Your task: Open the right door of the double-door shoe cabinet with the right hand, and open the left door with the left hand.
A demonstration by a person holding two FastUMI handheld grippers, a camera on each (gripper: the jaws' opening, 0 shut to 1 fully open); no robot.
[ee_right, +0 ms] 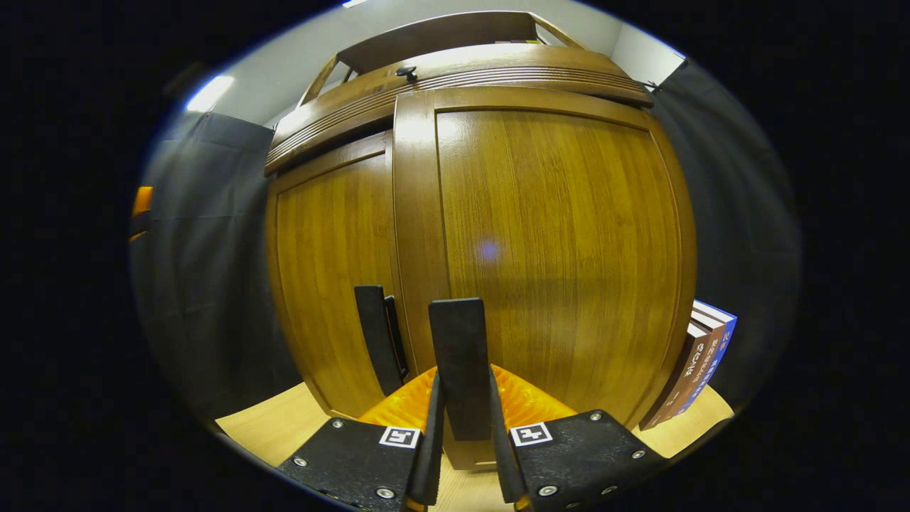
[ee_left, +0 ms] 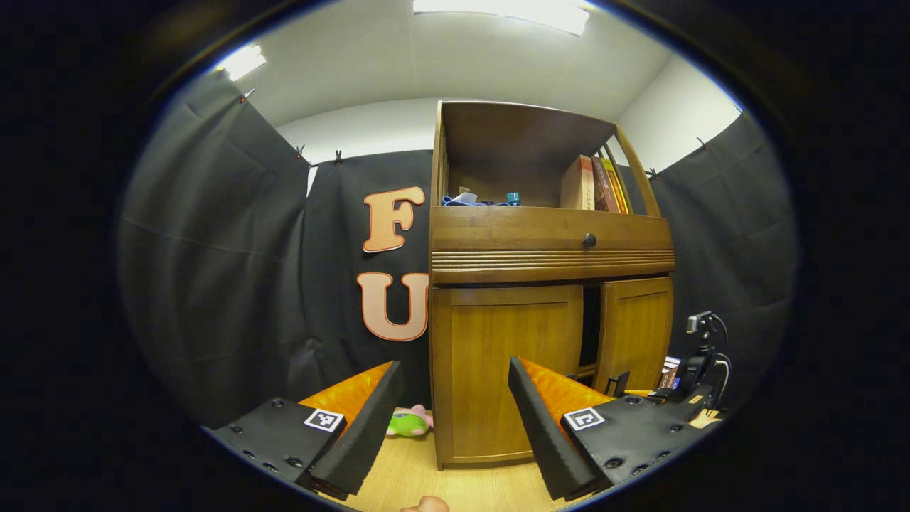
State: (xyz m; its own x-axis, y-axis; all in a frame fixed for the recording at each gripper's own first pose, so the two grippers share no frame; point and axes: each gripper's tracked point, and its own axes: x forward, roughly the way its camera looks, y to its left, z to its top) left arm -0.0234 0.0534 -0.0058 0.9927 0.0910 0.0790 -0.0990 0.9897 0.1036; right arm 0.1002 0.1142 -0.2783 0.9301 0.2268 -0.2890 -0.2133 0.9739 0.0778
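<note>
The wooden shoe cabinet [ee_left: 547,245] stands ahead in the left gripper view. Its left door [ee_left: 508,370] is closed flat. Its right door [ee_left: 635,334] stands slightly ajar, with a dark gap beside it. My left gripper [ee_left: 451,419] is open in front of the left door, a short way off and touching nothing. My right gripper [ee_left: 686,380] shows low at the cabinet's right. In the right gripper view, the right gripper [ee_right: 416,302] is clamped on the inner edge of the right door [ee_right: 554,242]. One finger sits behind the edge and one on the front face. The left door [ee_right: 330,277] lies beyond.
A drawer with a dark knob [ee_left: 589,240] runs above the doors. An open shelf on top holds books [ee_left: 593,185]. A green plush toy [ee_left: 409,423] lies on the wooden floor left of the cabinet. Books [ee_right: 700,363] lean against its right side. Black cloth walls surround the booth.
</note>
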